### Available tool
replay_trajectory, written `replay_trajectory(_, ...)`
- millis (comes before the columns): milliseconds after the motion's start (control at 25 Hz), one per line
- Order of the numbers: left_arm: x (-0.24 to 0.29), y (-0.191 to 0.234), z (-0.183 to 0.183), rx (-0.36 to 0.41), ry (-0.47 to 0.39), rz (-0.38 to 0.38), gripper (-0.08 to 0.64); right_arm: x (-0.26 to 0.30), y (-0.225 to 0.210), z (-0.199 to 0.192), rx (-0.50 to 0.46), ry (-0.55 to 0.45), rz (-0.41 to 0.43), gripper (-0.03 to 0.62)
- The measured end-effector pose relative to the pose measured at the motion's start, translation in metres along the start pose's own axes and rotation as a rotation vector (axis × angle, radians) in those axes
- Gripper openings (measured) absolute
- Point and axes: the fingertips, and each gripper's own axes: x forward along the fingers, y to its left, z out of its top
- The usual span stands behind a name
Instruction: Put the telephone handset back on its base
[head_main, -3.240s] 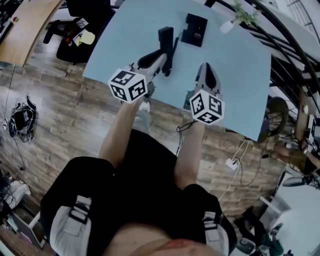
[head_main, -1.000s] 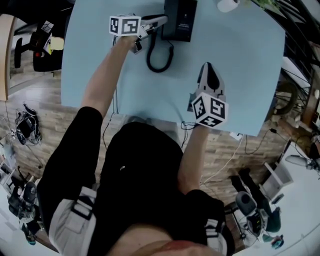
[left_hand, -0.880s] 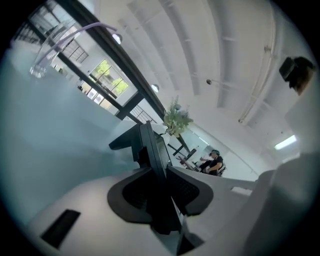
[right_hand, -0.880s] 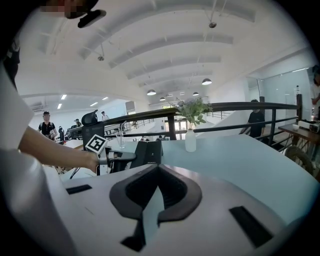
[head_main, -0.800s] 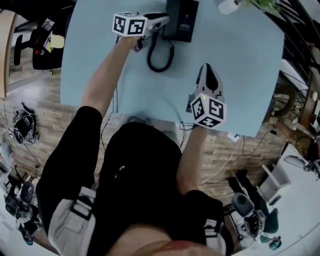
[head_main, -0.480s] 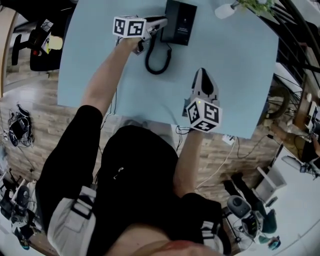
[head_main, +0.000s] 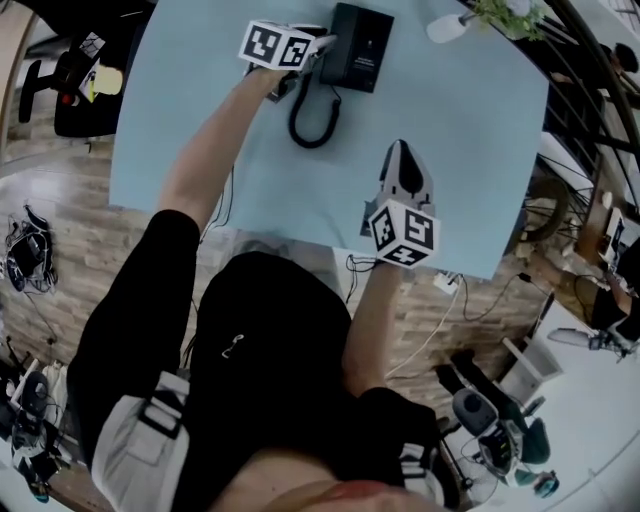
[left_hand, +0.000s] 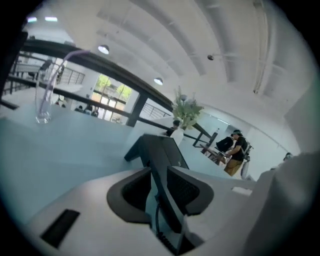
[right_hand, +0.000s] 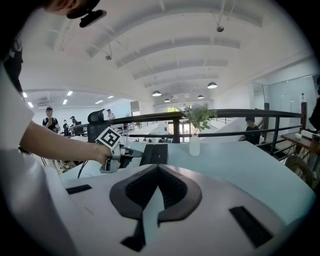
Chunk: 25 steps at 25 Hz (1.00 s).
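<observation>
Telephone handset (left_hand: 160, 161) gripped edge-on between the closed jaws of the left gripper (head_main: 321, 43), held at the left side of the black base (head_main: 366, 42), far edge of the pale blue table (head_main: 470, 150), coiled cord (head_main: 312, 145) looped beside it, right gripper (head_main: 399, 152) well apart, jaws pressed together, nothing held.

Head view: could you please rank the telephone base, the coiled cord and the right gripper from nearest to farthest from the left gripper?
1. telephone base: right at the tips of the left gripper, which grips the handset.
2. coiled cord: just below the left gripper, toward the person.
3. right gripper: farthest, at the table's near right part.
</observation>
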Motion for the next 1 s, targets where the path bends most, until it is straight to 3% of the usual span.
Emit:
replay_trajectory(80,-0.020,-0.007,0.023,0.037,-0.084,0.061,0.090,0.002,0.006,0.010,-0.012,-0.022,0.015,-0.006)
replay_trajectory(320,-0.125,-0.066,0.114,0.089,-0.452,0.147,0.009,0.011,0.019,0.065,-0.016,-0.152,0.085,-0.006)
replay_trajectory(440,-0.185,-0.116,0.144,0.180,-0.574,0.214,0.002,0.010,0.030,0.109,-0.034,-0.228,0.159,-0.006)
replay_trajectory(560,-0.240,-0.159,0.151,0.286,-0.671,0.316,0.002,-0.003,0.052,0.152,-0.087,-0.316,0.193,-0.006)
replay_trajectory(640,-0.219,-0.135,0.136,0.322,-0.701,0.408,0.000,0.037,0.045,0.146,-0.106,-0.350,0.192,-0.006)
replay_trajectory(720,-0.118,-0.047,0.107,0.299,-0.688,0.466,0.000,0.154,0.004,0.094,-0.108,-0.325,0.179,-0.006)
replay_trajectory(800,0.007,0.054,0.072,0.256,-0.637,0.466,0.000,0.285,-0.050,0.029,-0.102,-0.272,0.153,-0.006)
replay_trajectory(840,0.043,0.080,0.062,0.250,-0.616,0.452,0.000,0.321,-0.066,0.012,-0.096,-0.259,0.141,-0.006)
replay_trajectory(920,0.022,0.058,0.061,0.273,-0.606,0.440,0.000,0.297,-0.054,0.028,-0.097,-0.269,0.142,-0.006)
replay_trajectory(1000,-0.086,-0.033,0.076,0.311,-0.621,0.457,0.000,0.181,-0.003,0.087,-0.115,-0.305,0.168,-0.006)
